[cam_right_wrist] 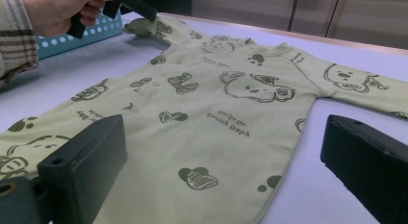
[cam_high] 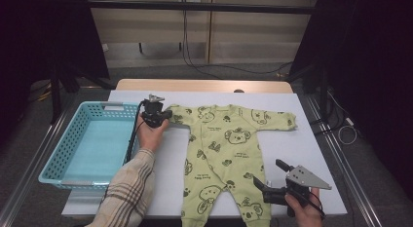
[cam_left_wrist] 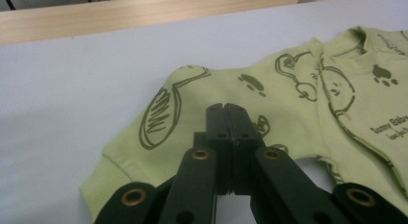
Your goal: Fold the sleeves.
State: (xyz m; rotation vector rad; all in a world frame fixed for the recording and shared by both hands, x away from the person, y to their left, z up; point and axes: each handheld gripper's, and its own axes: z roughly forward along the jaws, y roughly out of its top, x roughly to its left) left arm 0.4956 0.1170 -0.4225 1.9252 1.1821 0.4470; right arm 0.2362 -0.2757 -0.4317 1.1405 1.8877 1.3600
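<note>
Nearest the person, at the table's front edge, the right gripper [cam_high: 267, 175] rests low in the right hand [cam_high: 304, 212], its two black jaws spread wide apart with nothing between them; it sits just beside the lower right leg of the baby romper [cam_high: 225, 154], not touching the cloth as far as the high view tells. In the right gripper view those jaws stand far apart at either side, with the romper's body stretching away between them. The light green romper, printed with dark bears, paws and hearts, lies flat and face up on the white table cover [cam_high: 302, 144], legs toward the person, sleeves spread sideways. Farther back, the left gripper [cam_high: 163, 117], held by the left hand [cam_high: 151, 132] in a plaid sleeve [cam_high: 127, 190], is at the end of the romper's left-side sleeve; in the left gripper view its jaws are pressed together over the sleeve [cam_left_wrist: 192, 104], whether they pinch fabric cannot be told. Beside that hand stands a turquoise plastic basket [cam_high: 63, 149], and beyond lies the wooden table edge [cam_high: 204, 85].
</note>
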